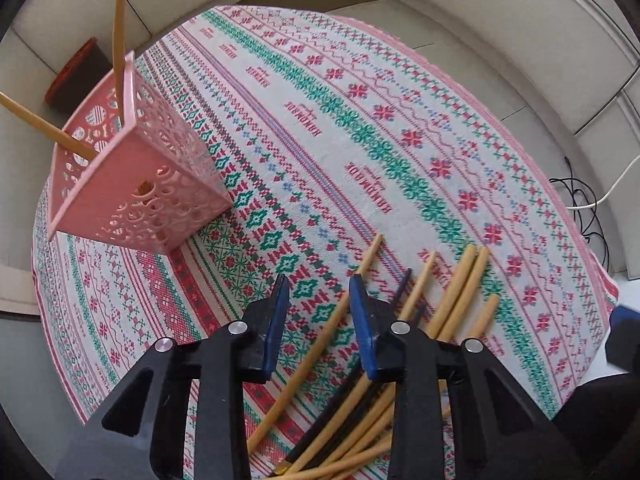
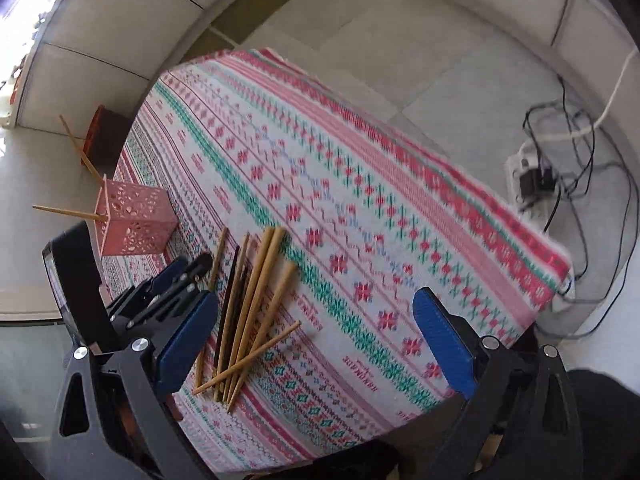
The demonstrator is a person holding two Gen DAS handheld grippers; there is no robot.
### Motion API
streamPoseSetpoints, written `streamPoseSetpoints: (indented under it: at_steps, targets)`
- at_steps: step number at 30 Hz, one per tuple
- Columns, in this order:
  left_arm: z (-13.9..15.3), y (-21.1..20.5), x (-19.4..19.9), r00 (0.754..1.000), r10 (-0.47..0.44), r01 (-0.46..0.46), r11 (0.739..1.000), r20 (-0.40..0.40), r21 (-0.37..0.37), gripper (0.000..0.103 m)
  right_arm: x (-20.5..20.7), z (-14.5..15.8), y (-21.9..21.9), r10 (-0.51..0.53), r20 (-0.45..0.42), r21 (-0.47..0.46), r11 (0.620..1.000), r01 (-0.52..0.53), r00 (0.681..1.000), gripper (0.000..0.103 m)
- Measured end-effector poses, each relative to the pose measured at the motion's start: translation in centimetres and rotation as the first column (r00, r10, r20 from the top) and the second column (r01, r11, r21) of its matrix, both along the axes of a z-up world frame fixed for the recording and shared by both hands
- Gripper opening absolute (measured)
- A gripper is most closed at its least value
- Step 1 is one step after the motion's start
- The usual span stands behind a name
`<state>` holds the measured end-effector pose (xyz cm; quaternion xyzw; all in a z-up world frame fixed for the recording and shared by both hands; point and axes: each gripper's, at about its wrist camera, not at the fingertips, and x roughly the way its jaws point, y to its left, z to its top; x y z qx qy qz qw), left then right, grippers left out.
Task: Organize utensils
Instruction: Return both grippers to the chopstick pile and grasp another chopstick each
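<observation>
Left gripper (image 1: 320, 284) hanging narrow astride chopstick (image 1: 340, 312), not pinching; right gripper (image 2: 316, 320) gaping wide, empty. Chopstick looking light, stiff, slippery; gripping mid-shaft seems safest.

- The left gripper (image 1: 320, 292) hangs over the patterned tablecloth (image 1: 360, 140), blue pads apart around one bamboo chopstick (image 1: 320, 344).
- More chopsticks (image 1: 452, 296) lie scattered just right.
- A pink perforated holder (image 1: 136, 172) stands far left, two chopsticks (image 1: 120, 36) inside.

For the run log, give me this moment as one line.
left claw: around one bamboo chopstick, not pinched | right claw: open, empty | pink holder: two chopsticks
</observation>
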<state>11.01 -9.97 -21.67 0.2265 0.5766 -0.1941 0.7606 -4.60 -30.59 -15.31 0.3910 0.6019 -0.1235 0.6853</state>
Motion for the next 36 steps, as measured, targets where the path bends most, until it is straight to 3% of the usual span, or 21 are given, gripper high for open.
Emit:
streamPoseSetpoints:
  at_steps: [3, 6, 7, 10, 15, 18, 20, 22, 30, 34, 36]
  targets:
    - [-0.6, -0.4, 0.1, 0.999, -0.035, 0.035, 0.999, -0.004, -0.019, 0.026, -0.5, -1.1, 0.4, -0.018, -0.034, 0.037, 0.999, 0.02, 0.999, 0.095]
    - [-0.7, -1.0, -0.4, 0.996, -0.084, 0.084, 0.996, -0.011, -0.022, 0.003, -1.1, -2.5, 0.9, -0.045, -0.07, 0.088, 0.995, 0.051, 0.997, 0.095]
    - [-0.8, -1.3, -0.8, 0.995, -0.104, 0.103, 0.995, -0.006, -0.014, 0.0, -1.4, -3.0, 1.2, -0.056, -0.085, 0.11, 0.992, 0.065, 0.995, 0.095]
    - [-0.8, -1.7, -1.7, 0.991, -0.132, 0.132, 0.991, 0.017, 0.0, 0.0, -1.9, -4.1, 2.1, -0.079, -0.123, 0.152, 0.984, 0.097, 0.989, 0.094]
    - [0.0, 0.8, -1.3, 0.997, -0.067, 0.069, 0.996, 0.025, -0.062, 0.0, -2.0, -4.4, 3.6, -0.125, -0.125, 0.158, 0.977, 0.144, 0.984, 0.085]
    - [0.7, 2.3, -1.6, 0.999, -0.048, 0.049, 0.994, 0.013, -0.095, 0.0, -1.5, -4.5, 4.8, -0.122, -0.126, 0.133, 0.981, 0.138, 0.985, 0.073]
    - [1.3, 3.1, -2.0, 0.999, -0.033, 0.034, 0.993, 0.01, -0.115, 0.0, -1.0, -5.0, 5.8, -0.102, -0.134, 0.105, 0.988, 0.116, 0.986, 0.056]
    - [1.9, 3.6, -2.3, 0.999, -0.028, 0.03, 0.992, 0.014, -0.124, 0.0, -0.7, -5.4, 6.6, -0.089, -0.143, 0.079, 0.992, 0.101, 0.986, 0.049]
    - [3.7, 5.4, -2.4, 0.999, 0.002, 0.005, 0.988, 0.046, -0.156, 0.0, 0.8, -5.5, 8.5, -0.135, -0.126, 0.021, 0.99, 0.139, 0.983, 0.047]
    - [4.3, 6.2, -2.4, 0.999, 0.011, -0.002, 0.987, 0.053, -0.162, 0.0, 2.6, -5.3, 10.1, -0.102, -0.124, -0.066, 0.993, 0.094, 0.987, 0.02]
    - [4.4, 6.4, -2.7, 0.999, 0.012, -0.004, 0.986, 0.045, -0.168, 0.0, 3.3, -6.0, 10.6, -0.081, -0.119, -0.037, 0.996, 0.077, 0.99, 0.013]
